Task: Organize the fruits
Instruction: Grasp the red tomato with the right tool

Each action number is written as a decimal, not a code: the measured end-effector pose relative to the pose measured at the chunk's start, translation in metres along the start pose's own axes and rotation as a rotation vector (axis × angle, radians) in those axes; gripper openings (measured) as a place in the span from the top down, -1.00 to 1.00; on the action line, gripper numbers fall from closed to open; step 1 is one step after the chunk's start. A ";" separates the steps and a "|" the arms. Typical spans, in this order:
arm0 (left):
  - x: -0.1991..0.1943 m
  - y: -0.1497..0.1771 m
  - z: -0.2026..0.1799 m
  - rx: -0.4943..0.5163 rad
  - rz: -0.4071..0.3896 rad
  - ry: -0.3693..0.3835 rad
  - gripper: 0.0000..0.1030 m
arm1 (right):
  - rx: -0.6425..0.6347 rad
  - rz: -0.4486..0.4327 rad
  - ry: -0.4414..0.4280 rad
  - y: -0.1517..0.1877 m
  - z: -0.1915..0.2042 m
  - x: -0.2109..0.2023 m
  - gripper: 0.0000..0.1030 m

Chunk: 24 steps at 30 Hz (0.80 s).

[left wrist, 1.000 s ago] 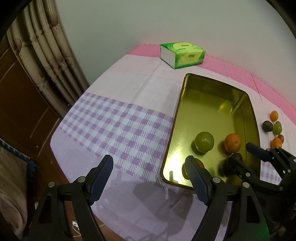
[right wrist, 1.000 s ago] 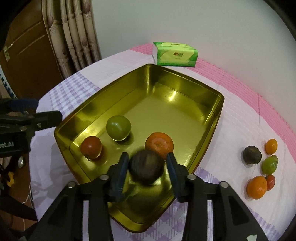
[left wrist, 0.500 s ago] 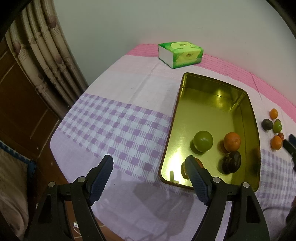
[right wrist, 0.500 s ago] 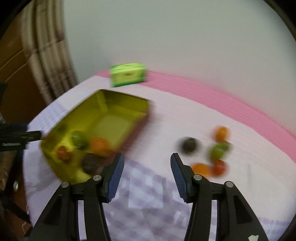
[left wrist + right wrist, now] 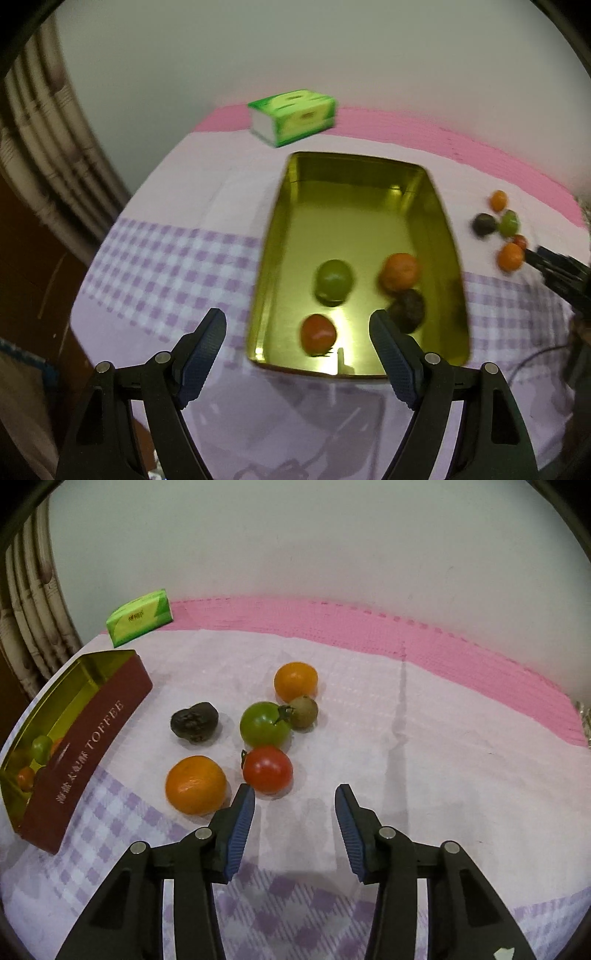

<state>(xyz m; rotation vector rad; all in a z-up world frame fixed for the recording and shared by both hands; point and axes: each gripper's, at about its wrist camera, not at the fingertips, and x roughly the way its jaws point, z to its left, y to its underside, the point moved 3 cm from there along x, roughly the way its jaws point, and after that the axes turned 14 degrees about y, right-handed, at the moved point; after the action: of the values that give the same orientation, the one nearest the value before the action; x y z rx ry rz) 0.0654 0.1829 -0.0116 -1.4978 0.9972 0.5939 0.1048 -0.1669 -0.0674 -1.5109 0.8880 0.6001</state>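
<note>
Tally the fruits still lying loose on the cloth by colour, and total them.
Orange: 2
Green: 1
Red: 1
Dark brown: 1
Olive-brown: 1
Total: 6

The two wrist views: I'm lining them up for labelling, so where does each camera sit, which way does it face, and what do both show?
Left wrist: on the left gripper, looking down along its open, empty fingers at the gold tin holding four fruits; the right gripper's tip pokes in at the right edge.
Right wrist: on the right gripper, jaws open and just narrowing with nothing between, facing six loose fruits on the tablecloth, the red tomato nearest.
Shared: the tin, the green tissue pack, the loose fruits, the tablecloth.
</note>
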 end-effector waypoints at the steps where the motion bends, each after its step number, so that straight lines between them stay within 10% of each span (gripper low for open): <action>1: 0.000 -0.001 -0.006 0.008 -0.001 0.015 -0.56 | -0.002 -0.003 -0.010 0.000 0.000 0.001 0.19; 13: 0.029 -0.024 -0.098 0.135 0.049 0.117 -0.56 | -0.012 -0.018 -0.063 -0.006 0.008 0.015 0.43; 24: 0.098 -0.038 -0.189 0.206 0.105 0.218 -0.56 | 0.065 -0.017 0.151 0.021 -0.044 0.003 0.44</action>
<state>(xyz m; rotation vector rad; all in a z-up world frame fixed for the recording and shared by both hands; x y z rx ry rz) 0.1141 -0.0259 -0.0366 -1.3524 1.2722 0.3936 0.0839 -0.2100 -0.0755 -1.5176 0.9995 0.4448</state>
